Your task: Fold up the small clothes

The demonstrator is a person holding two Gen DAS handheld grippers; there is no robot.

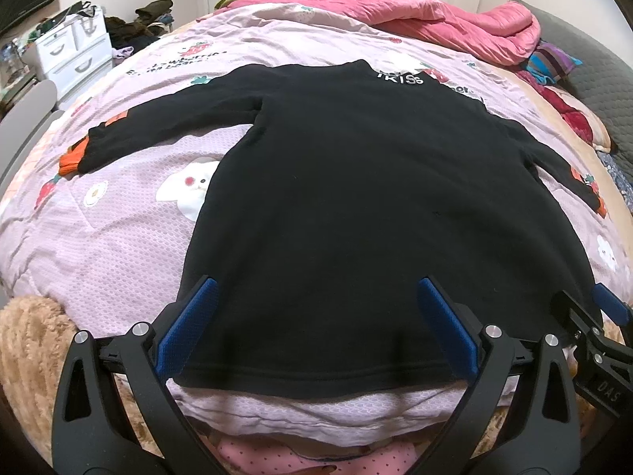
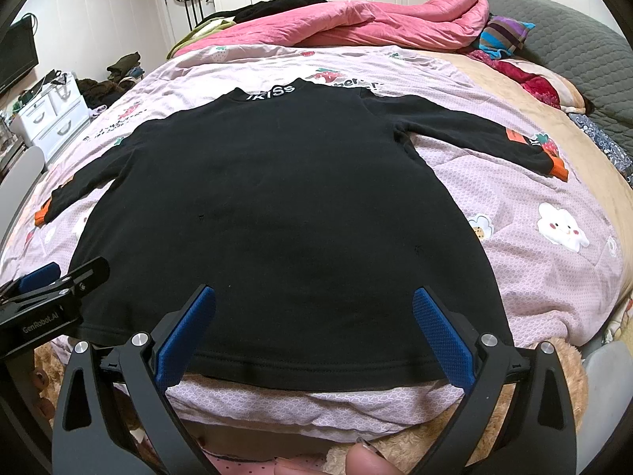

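Bed (image 1: 118, 237) carries the black top (image 1: 336, 198) spread flat, sleeves out. Left tool (image 1: 316, 328) and right tool (image 2: 314, 332) hover wide open, empty, at its hem. Folding seems unstarted; next likely needs gripping a sleeve.

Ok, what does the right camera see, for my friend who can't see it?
A black shirt lies flat, sleeves out, on a pink blanket. The open right claw hovers over its bottom edge.

Black sweater (image 1: 356, 206) with orange cuffs (image 1: 73, 158), pink cartoon-print bedspread (image 1: 118, 229), blue fingers (image 2: 186, 340)
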